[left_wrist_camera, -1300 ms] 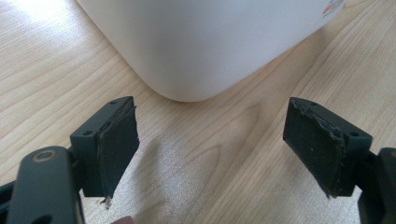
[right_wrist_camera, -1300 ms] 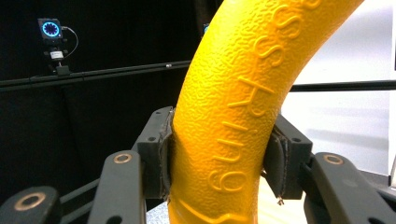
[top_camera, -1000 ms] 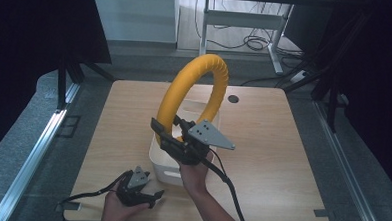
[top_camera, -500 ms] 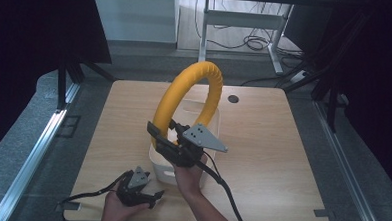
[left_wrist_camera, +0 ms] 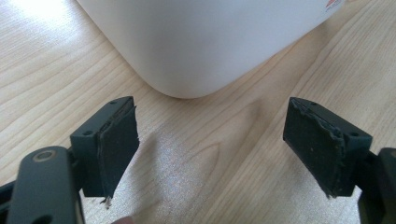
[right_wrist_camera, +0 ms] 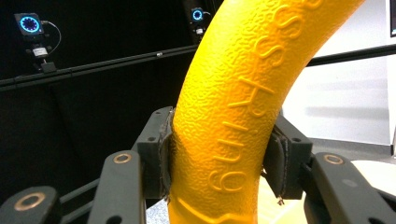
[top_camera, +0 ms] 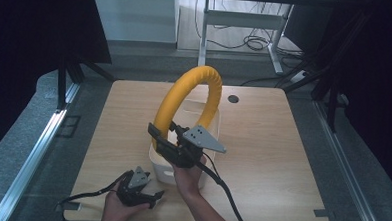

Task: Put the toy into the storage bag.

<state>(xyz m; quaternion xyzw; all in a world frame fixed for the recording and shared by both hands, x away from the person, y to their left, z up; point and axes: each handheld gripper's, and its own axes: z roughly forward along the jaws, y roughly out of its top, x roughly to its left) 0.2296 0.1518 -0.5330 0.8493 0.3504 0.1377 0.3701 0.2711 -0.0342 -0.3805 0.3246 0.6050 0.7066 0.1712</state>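
A thick yellow foam ring stands upright as an arch over a white bin in the middle of the table. My right gripper is shut on the ring's lower left part, above the bin's front. In the right gripper view both pads press the textured yellow ring from either side, held by the right gripper. My left gripper rests in a hand near the table's front edge, open. In the left gripper view the left gripper has bare wood between its pads, with the bin's rounded corner just ahead.
The wooden table has a dark round hole at the back. The right gripper's cable trails to the front edge. A metal desk frame and floor cables lie beyond the table; black stands flank both sides.
The right gripper and the ring shifted slightly to the left, and the ring's top sank a little. The left gripper stayed where it was.
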